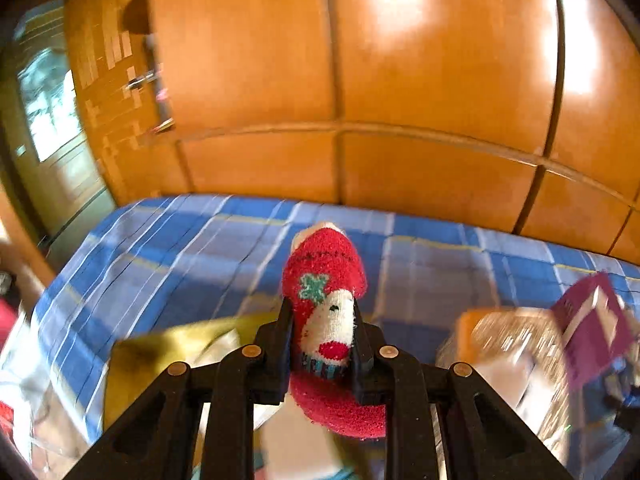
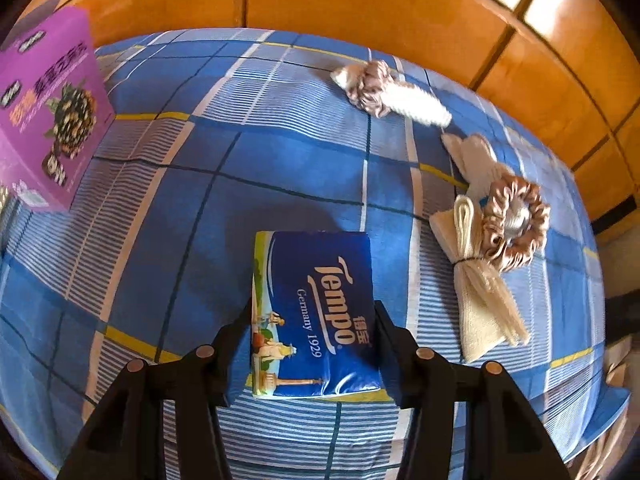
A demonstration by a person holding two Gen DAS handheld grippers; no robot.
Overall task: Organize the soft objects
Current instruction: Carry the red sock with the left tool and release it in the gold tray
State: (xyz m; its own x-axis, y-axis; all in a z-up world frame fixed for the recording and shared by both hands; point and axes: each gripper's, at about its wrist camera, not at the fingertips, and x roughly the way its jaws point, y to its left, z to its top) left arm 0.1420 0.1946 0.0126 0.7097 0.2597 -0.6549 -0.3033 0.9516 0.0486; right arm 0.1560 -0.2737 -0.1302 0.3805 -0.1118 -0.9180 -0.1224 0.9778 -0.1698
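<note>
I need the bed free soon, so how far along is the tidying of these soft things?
Nothing shown looks finished. In hand: the left gripper is shut on a red sock, raised above the bed, and the right gripper grips a tissue pack still on the bed. Left: two scrunchies, a white roll and tied cream cloths lie loose beyond the pack.

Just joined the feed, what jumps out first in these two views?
A fuzzy red sock with a snowman face, pinched upright in the left gripper above the blue plaid bed. In the right view, a blue Tempo tissue pack sits between the right gripper's fingers.
</note>
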